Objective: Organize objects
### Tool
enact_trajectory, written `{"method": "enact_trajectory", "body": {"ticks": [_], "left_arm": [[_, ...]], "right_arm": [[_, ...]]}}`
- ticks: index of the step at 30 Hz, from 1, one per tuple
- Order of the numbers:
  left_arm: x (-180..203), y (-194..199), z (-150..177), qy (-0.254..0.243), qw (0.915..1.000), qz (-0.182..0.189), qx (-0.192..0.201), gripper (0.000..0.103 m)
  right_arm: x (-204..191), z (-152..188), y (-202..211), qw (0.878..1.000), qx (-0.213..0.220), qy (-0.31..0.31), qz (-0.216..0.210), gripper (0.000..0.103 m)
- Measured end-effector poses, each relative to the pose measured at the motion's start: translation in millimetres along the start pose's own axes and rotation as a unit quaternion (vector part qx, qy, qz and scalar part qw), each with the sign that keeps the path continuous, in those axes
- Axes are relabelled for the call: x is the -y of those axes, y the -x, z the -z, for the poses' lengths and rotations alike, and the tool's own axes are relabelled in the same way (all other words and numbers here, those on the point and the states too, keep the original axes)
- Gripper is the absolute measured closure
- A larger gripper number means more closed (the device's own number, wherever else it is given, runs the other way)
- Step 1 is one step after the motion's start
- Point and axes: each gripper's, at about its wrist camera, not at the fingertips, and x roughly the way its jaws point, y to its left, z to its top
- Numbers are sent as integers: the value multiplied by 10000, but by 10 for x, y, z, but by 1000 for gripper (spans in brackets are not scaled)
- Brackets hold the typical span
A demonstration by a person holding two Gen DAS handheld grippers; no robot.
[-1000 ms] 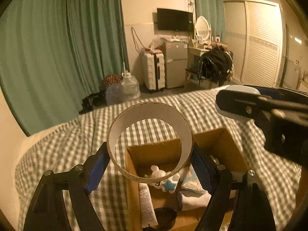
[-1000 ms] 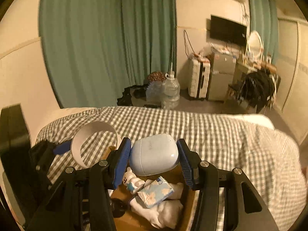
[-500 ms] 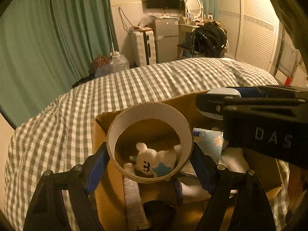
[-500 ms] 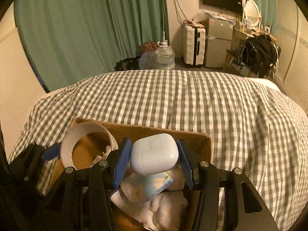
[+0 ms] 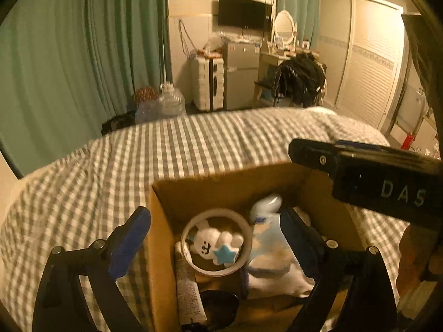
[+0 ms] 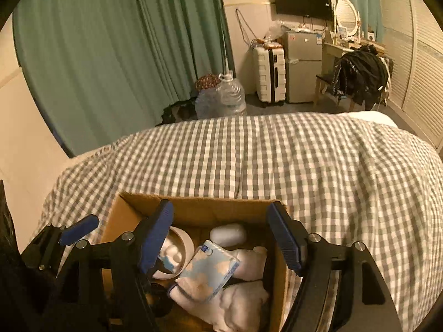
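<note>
Cardboard box [image 6: 193,207] on a bed [image 6: 304,166] with a grey-and-white checked cover. Contents: white rounded case [image 6: 228,234] by the far wall; cardboard ring [image 6: 186,244] at left; blue-and-white tissue pack [image 6: 210,269] lying on white cloth [image 6: 238,304]. Right gripper [image 6: 221,238] above the box, jaws just opened, nothing between them. Left gripper's blue fingertip [image 6: 80,228] at left edge.

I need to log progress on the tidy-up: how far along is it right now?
Done: the ring lies in the box around the bunny toy, and the white case sits at the back by the tissue pack. In hand: nothing; the left gripper and right gripper jaws have just been opening, both empty. Left: nothing loose shows on the bed.
</note>
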Motion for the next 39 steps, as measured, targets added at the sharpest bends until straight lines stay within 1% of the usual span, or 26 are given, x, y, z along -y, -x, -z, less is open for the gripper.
{"method": "enact_trajectory", "body": {"ticks": [2, 4, 6, 8, 12, 14, 16, 17, 19, 21, 23, 25, 30, 35, 37, 39], "left_arm": [[19, 151, -79, -5, 9999, -68, 135, 4], [17, 355, -156, 32, 9997, -24, 259, 4], [26, 568, -217, 29, 9991, -35, 410, 4], [34, 794, -272, -11, 9981, -123, 601, 3], [15, 1216, -370, 73, 9950, -220, 976, 1], [-9, 1429, -401, 139, 9926, -246, 1183, 1], [-21, 1638, -424, 160, 9896, -268, 1406, 0], [-24, 1733, -422, 161, 9879, -282, 1516, 0], [-14, 1930, -412, 132, 9841, -322, 1742, 0], [-6, 2066, -390, 101, 9811, -356, 1897, 0], [-5, 2177, -350, 87, 9784, -341, 2039, 0], [-27, 2260, -303, 135, 9769, -211, 2121, 0], [-11, 2351, -208, 121, 9741, -294, 2240, 0], [-6, 2334, -13, 176, 9708, -409, 2358, 0], [3, 2269, 72, 151, 9715, -475, 2315, 0], [19, 2172, 170, 103, 9721, -620, 2258, 0]], "right_arm": [[-45, -28, 201, 9999, 120, 32, -12, 32], [-114, -63, 424, 9995, 277, 124, 15, 32], [-179, -132, 725, 9984, 526, 198, 107, 32], [-222, -184, 992, 9968, 758, 221, 133, 32], [-320, -243, 1528, 9920, 1201, 341, 170, 23], [-378, -230, 1788, 9884, 1439, 423, 246, 21], [-422, -195, 2009, 9850, 1631, 475, 294, 15], [-435, -180, 2096, 9837, 1708, 484, 286, 12], [-462, -111, 2281, 9796, 1927, 487, 302, 9], [-474, -45, 2422, 9760, 2089, 489, 365, 4], [-472, 35, 2540, 9720, 2267, 467, 395, 3], [-461, 93, 2622, 9690, 2396, 448, 409, 2], [-426, 250, 2713, 9625, 2622, 410, 556, 2], [-316, 444, 2633, 9579, 2724, 356, 839, 1], [-284, 536, 2534, 9589, 2676, 324, 884, 1], [-259, 637, 2417, 9595, 2663, 306, 869, 1]]}}
